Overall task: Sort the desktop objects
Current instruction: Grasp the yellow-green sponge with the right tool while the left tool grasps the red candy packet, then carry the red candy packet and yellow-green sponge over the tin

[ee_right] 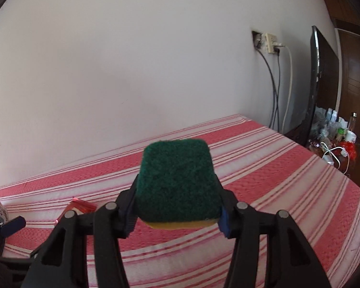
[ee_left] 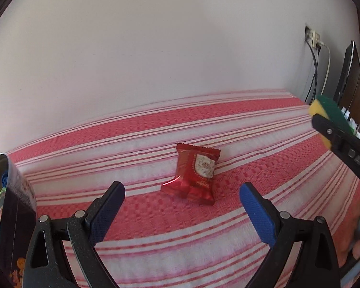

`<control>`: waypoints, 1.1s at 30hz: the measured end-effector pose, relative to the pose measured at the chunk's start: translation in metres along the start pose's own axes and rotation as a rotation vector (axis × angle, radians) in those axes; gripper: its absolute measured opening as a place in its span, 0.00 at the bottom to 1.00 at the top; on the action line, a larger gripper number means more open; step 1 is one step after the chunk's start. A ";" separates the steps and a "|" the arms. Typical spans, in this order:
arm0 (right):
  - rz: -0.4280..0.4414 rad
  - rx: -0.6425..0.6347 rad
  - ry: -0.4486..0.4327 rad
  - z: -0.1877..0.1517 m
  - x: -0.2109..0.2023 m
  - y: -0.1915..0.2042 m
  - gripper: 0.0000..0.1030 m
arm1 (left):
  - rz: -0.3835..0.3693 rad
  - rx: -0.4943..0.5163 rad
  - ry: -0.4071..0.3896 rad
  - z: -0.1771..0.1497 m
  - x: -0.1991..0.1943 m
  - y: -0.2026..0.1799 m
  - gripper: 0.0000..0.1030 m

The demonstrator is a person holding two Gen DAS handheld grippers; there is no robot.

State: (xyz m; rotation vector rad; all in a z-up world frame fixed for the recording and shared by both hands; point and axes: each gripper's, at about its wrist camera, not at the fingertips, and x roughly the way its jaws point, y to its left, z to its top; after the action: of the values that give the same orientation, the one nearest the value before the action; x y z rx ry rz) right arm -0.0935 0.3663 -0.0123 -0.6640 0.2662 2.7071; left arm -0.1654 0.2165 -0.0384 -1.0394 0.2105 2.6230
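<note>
The right gripper (ee_right: 177, 206) grips a sponge (ee_right: 177, 182) above the striped desk (ee_left: 228, 247), while the left gripper (ee_left: 182, 206), open and empty, faces a red packet (ee_left: 193, 174) lying there unsorted, a tin (ee_left: 9, 204) at its left.

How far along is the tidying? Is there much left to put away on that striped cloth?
Partly done, it seems. A tin at the left edge already holds a few items. In hand: the right gripper is clamped on a green and yellow sponge, lifted off the striped cloth. Left: a red snack packet lies on the cloth, in front of the open, empty left gripper.
</note>
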 end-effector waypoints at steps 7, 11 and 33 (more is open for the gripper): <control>0.047 0.055 0.038 -0.002 0.006 -0.014 0.52 | 0.006 -0.025 0.157 0.022 0.064 -0.009 0.70; 0.083 0.036 0.034 -0.004 0.013 -0.007 0.52 | 0.008 -0.026 0.134 0.022 0.068 -0.013 0.60; 0.017 -0.058 -0.149 -0.022 -0.044 0.018 0.52 | 0.057 -0.118 -0.147 -0.043 -0.028 0.012 0.42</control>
State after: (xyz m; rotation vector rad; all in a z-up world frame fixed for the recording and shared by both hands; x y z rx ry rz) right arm -0.0544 0.3320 -0.0085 -0.4739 0.1569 2.7725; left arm -0.1224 0.1881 -0.0505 -0.8836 0.0532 2.7783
